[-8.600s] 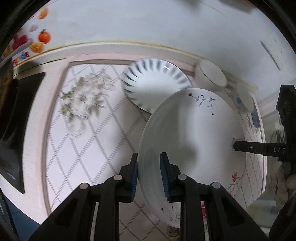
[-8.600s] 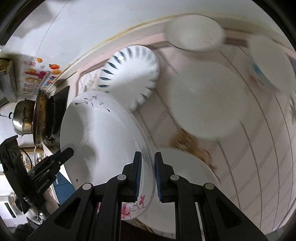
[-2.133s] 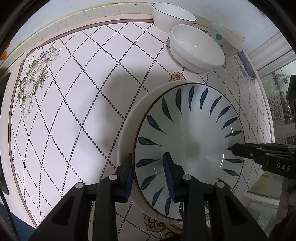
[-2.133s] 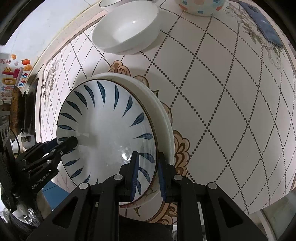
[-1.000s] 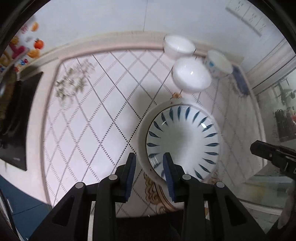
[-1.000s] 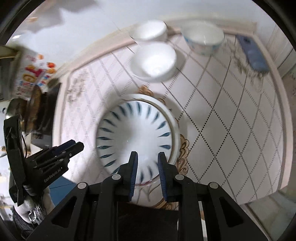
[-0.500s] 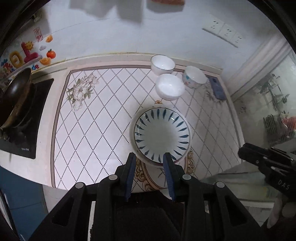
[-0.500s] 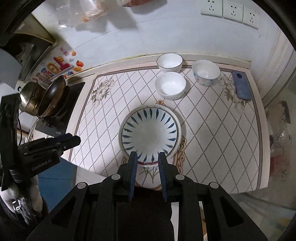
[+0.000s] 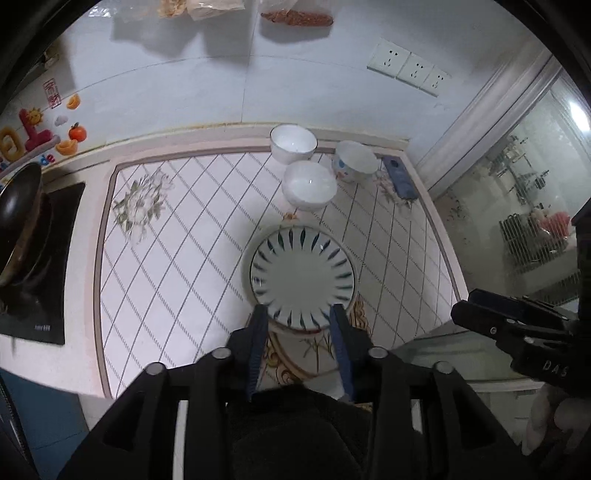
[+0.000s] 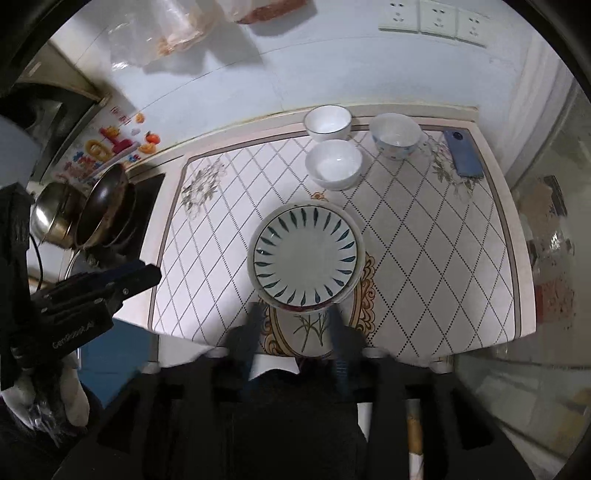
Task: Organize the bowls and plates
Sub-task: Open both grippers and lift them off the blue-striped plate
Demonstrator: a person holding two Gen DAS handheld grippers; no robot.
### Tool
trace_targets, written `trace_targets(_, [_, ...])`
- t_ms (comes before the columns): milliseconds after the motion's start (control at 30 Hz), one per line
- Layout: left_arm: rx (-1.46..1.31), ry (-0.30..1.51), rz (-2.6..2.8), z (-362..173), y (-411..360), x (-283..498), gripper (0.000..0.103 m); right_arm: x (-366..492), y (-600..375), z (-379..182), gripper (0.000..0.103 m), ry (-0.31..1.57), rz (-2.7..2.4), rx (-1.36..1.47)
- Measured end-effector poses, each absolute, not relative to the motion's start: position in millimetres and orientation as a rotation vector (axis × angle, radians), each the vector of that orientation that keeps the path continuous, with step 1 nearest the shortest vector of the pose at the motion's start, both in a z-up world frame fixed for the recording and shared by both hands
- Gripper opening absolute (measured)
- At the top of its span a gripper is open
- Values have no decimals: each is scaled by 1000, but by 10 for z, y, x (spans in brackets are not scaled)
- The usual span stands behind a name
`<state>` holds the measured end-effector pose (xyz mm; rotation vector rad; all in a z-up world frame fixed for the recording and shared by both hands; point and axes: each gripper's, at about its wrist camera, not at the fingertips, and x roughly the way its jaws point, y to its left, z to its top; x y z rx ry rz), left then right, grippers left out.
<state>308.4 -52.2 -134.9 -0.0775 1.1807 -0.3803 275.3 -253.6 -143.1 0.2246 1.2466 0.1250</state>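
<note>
Grippers: both hand-held grippers (image 9: 299, 325) (image 10: 295, 325) raised off striped plate (image 10: 306, 256), jaws just opened, empty.

Glossy glazed ceramic plate (image 10: 306, 254) and bowls (image 10: 336, 162); smooth patterned tabletop (image 10: 424, 236); shiny metal pot (image 10: 50, 218); matt black plastic grippers.

Pale blue wall (image 10: 332, 62) with sockets (image 10: 432, 16), diamond-patterned tiled counter (image 10: 424, 236), black hob (image 9: 40, 258), glass door (image 9: 524, 192)

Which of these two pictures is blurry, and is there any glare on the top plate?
Right wrist view: its own tool is smeared by motion, the table sharp. Left wrist view: crisp. Striped plate shows a small glint near its left rim in both.
</note>
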Motion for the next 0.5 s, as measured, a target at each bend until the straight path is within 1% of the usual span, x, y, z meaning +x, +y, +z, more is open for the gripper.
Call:
trace_targets(33, [-74,1174,-372,-1364,-530,3140,34,2781,-2570,-1441,55,1232,123,253])
trace_targets(133, [-88,1178,-340,-1477,-559,3424,34,2972,-2672,-1522,55,1209,92,294])
trace_targets(267, [-156,1211,-305,-1747,-634,3970,34,3380,-2887,-1699,55,1167,73,375])
trace_targets(400, [-220,1300,-270,-2203,-812,4518,34,3948,-3089,-2084,55,1168,30,373])
trace_targets(500, [-273,1364,-267,-2581,-993,4890,34,4446,-3251,-2500,55,1219,14,386])
